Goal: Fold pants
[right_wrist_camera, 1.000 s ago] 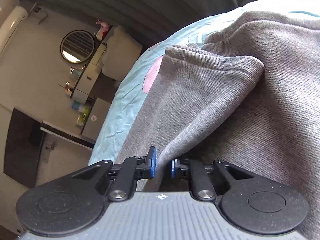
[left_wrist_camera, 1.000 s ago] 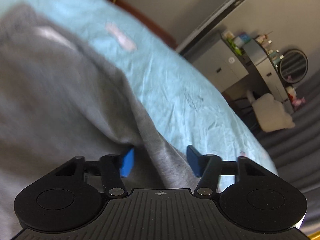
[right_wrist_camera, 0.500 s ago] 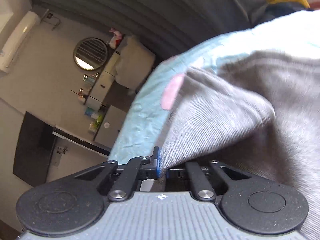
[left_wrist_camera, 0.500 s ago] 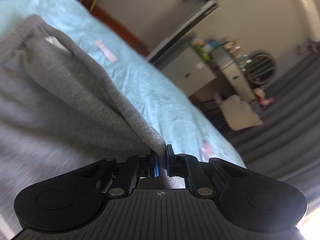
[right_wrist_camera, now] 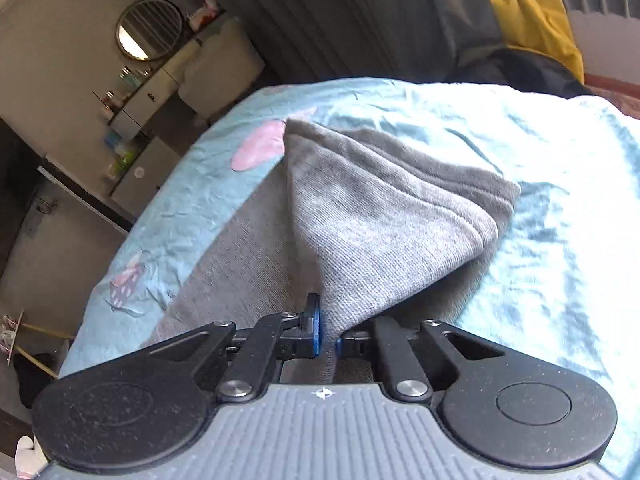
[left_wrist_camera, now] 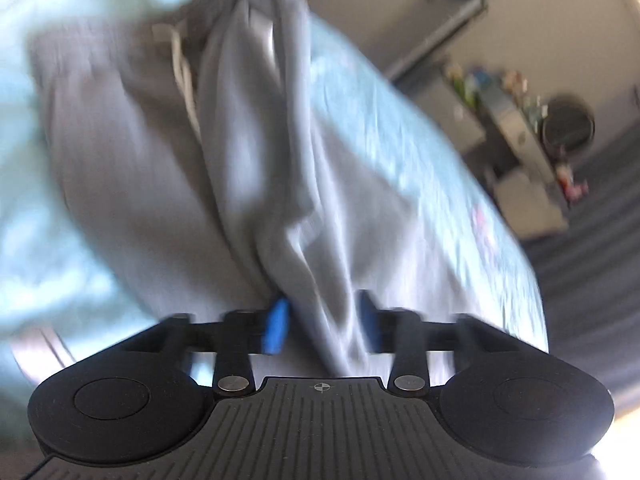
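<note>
Here the right tongs (right_wrist_camera: pixel 327 336) are pinched nearly shut on a fold of the grey pants (right_wrist_camera: pixel 380 216): the two blue pads (right_wrist_camera: pixel 316 330) stand close together with a thin ridge of knit cloth squeezed between them. From that pinch the cloth fans out and away in a raised, layered flap, while more of the pants lies flat under it on the bed (right_wrist_camera: pixel 560 208), whose cover is a light blue sheet with pink shapes printed on it.

The left tongs (left_wrist_camera: pixel 322 326) stand wide, their blue pads (left_wrist_camera: pixel 276 328) well apart. A bunched ridge of the pants (left_wrist_camera: pixel 248 168) runs up between them, close against the left-hand pad; the view is too blurred to say whether the other pad touches the cloth, and nothing is clamped there. Beyond the pads the pants spread in loose vertical folds over the bed (left_wrist_camera: pixel 384 120), with a pale drawstring (left_wrist_camera: pixel 182 60) showing near the top of the cloth.

In the background of the right view, beyond the bed, a round mirror (right_wrist_camera: pixel 149 29) stands on the wall above a dresser (right_wrist_camera: pixel 148 92) that carries small bottles.
</note>
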The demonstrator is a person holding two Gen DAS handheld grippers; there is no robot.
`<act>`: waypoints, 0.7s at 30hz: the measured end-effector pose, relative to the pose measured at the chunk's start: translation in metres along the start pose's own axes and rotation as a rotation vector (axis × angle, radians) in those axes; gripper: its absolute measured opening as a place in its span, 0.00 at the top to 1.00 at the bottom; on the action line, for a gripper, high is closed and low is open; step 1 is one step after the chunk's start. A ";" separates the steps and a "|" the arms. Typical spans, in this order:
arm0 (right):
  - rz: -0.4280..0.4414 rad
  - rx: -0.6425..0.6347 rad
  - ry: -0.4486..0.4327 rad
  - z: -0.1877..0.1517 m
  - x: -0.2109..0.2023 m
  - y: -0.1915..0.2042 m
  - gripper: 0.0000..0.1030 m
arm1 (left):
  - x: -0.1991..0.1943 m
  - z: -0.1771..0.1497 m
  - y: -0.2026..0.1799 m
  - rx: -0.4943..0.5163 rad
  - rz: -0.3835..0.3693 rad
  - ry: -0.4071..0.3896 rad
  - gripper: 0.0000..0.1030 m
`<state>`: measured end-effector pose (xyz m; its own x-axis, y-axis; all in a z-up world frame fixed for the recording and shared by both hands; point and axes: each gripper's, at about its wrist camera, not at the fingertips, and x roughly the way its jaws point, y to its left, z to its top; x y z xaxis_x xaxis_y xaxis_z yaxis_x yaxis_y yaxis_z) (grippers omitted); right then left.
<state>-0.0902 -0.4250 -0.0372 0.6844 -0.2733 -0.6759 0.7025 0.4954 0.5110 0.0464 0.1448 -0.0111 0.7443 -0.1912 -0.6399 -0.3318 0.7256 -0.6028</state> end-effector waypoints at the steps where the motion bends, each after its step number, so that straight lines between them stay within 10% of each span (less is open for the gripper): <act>1: 0.002 0.009 0.008 -0.003 0.002 0.000 0.89 | -0.004 0.011 -0.003 0.035 0.034 -0.061 0.33; 5: -0.003 0.052 0.018 -0.002 0.009 0.001 0.83 | 0.004 0.056 -0.014 0.182 0.219 -0.181 0.19; 9: -0.005 0.057 0.007 0.000 0.014 0.004 0.81 | 0.032 0.095 -0.011 0.188 0.276 -0.140 0.19; 12: -0.009 0.070 0.002 0.004 0.016 0.006 0.82 | 0.047 0.111 -0.010 0.192 0.325 -0.106 0.39; 14: -0.003 0.057 -0.002 0.008 0.015 0.009 0.86 | 0.048 0.116 0.000 0.158 0.273 -0.076 0.76; 21: 0.057 -0.054 -0.168 0.024 -0.024 0.026 0.95 | -0.005 0.101 0.050 0.061 0.171 -0.155 0.88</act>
<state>-0.0838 -0.4260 0.0050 0.7487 -0.3755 -0.5463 0.6535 0.5560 0.5136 0.0845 0.2487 0.0098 0.7623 0.0382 -0.6461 -0.4283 0.7782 -0.4593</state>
